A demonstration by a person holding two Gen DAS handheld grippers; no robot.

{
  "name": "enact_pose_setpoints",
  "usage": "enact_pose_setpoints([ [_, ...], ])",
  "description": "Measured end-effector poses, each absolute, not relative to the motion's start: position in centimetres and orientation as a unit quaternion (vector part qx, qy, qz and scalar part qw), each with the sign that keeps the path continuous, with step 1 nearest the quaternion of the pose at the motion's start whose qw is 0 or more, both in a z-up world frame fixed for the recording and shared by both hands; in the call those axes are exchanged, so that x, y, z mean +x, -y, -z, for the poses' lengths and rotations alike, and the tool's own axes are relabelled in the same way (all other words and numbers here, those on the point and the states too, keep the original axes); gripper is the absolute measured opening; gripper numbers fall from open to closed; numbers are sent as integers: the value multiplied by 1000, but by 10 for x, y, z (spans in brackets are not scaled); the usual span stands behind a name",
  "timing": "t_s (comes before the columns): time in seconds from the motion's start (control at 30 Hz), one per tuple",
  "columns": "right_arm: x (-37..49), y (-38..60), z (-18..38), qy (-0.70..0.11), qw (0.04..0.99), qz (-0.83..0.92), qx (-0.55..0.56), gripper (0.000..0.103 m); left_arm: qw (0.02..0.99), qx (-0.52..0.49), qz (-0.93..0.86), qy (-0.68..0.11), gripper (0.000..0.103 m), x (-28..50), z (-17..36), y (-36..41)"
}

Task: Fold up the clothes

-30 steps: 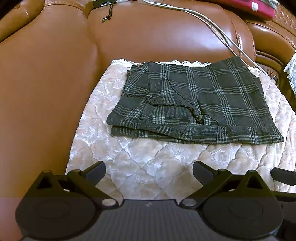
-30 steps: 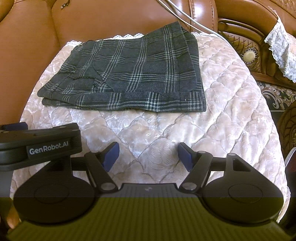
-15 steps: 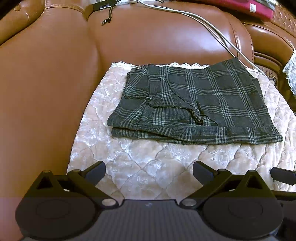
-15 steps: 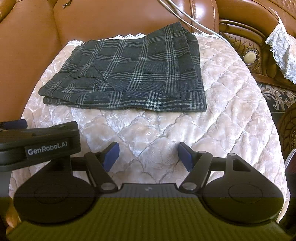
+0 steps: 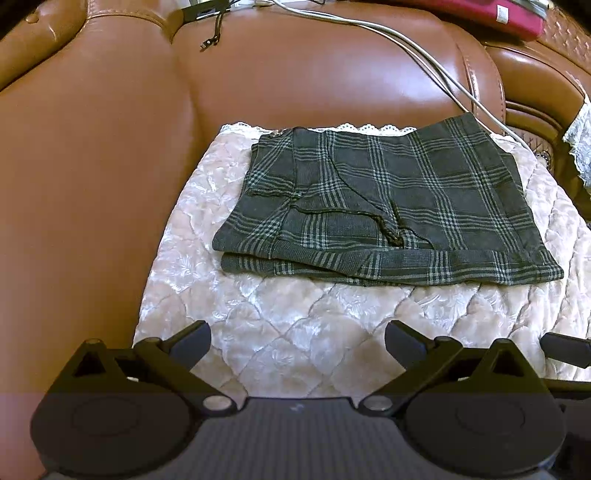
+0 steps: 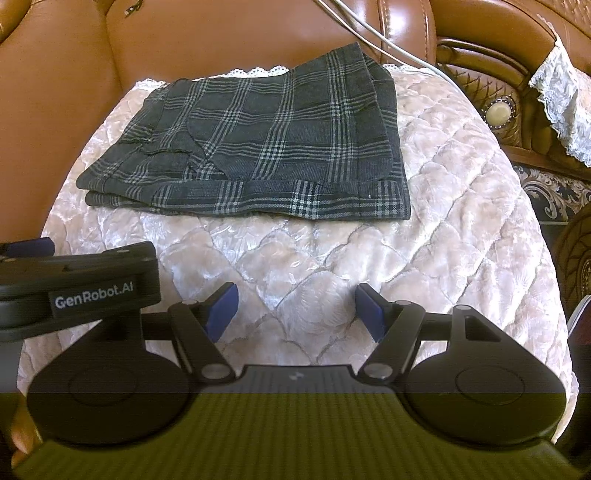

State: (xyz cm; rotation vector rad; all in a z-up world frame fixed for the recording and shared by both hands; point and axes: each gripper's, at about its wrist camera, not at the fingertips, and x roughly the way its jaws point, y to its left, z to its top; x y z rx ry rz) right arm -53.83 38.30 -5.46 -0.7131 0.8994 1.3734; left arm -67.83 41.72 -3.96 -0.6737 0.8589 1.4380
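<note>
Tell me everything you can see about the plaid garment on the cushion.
The plaid garment is dark grey with pale check lines, apparently woven cloth. It lies flat, folded in layers, hemmed edge toward the cameras, on the quilted pink cushion cover of a brown leather sofa. Neither gripper touches it; both are open, short of it.

red item (image 5: 506, 16) cropped, white cables (image 5: 424, 59) run offframe
</note>
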Motion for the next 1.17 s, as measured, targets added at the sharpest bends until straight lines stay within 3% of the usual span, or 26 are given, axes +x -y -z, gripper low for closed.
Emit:
enact_pose_setpoints([
  [1.17, -539, -382, 55, -388, 626, -596, -321, 78, 616, -307, -621, -375, 99, -681, 43, -417],
])
